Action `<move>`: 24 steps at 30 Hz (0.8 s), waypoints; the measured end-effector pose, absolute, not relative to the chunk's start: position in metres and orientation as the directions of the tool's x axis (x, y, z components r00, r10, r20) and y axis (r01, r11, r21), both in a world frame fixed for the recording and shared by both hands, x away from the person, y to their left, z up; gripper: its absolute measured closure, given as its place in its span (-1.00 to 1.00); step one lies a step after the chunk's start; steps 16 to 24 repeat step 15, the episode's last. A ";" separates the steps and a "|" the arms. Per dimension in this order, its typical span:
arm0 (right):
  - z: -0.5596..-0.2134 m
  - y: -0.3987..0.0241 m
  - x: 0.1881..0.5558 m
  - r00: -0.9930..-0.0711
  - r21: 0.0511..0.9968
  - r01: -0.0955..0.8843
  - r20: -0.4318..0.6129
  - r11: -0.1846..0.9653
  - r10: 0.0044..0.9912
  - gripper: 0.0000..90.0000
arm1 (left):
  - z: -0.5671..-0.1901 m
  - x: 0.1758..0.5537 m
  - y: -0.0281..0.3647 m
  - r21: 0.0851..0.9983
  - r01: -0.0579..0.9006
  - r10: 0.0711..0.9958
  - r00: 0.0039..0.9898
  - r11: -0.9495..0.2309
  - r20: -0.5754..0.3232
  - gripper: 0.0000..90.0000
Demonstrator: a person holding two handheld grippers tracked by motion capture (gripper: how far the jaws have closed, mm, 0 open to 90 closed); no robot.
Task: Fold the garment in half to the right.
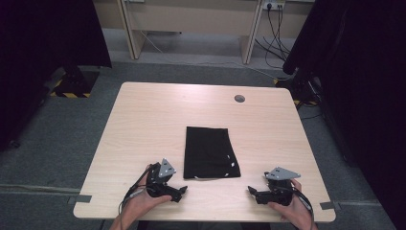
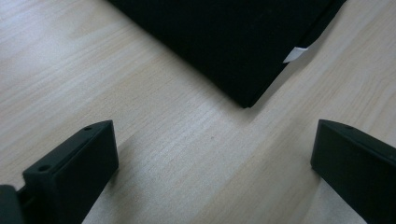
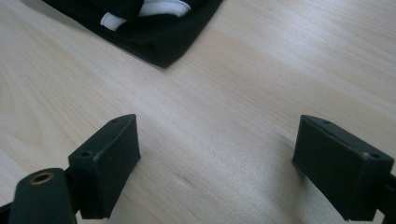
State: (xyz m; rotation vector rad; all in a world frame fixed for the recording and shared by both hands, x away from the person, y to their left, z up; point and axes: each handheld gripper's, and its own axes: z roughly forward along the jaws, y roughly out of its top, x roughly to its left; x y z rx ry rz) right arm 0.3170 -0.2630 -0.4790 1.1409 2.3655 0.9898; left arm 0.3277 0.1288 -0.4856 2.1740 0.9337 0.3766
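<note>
A folded black cloth [image 1: 210, 152] with small white marks along its near edge lies flat in the middle of the light wooden table [image 1: 143, 115]. My left gripper [image 1: 181, 190] rests near the table's front edge, just left of the cloth's near-left corner [image 2: 245, 103], jaws wide open and empty. My right gripper [image 1: 251, 191] sits at the front right, pointing toward the cloth's near-right corner [image 3: 161, 63], also open with nothing between its jaws. White trim [image 3: 159, 8] peeks from the cloth's folds.
A round grey cable grommet [image 1: 239, 98] sits in the table near its far edge. Dark curtains hang at both sides, and desk legs with cables stand beyond the table. Grey carpet surrounds it.
</note>
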 end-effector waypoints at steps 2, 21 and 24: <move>-0.479 -0.263 0.317 -0.623 0.711 0.550 0.001 0.438 0.782 -0.68 | -0.486 0.328 0.129 0.722 0.507 0.720 0.694 -0.471 -0.017 -1.00; -0.479 -0.264 0.316 -0.624 0.712 0.548 0.001 0.438 0.781 -0.68 | -0.486 0.328 0.129 0.722 0.507 0.720 0.694 -0.471 -0.017 -1.00; -0.479 -0.264 0.316 -0.624 0.712 0.548 0.001 0.438 0.781 -0.68 | -0.486 0.328 0.129 0.722 0.507 0.720 0.694 -0.471 -0.017 -1.00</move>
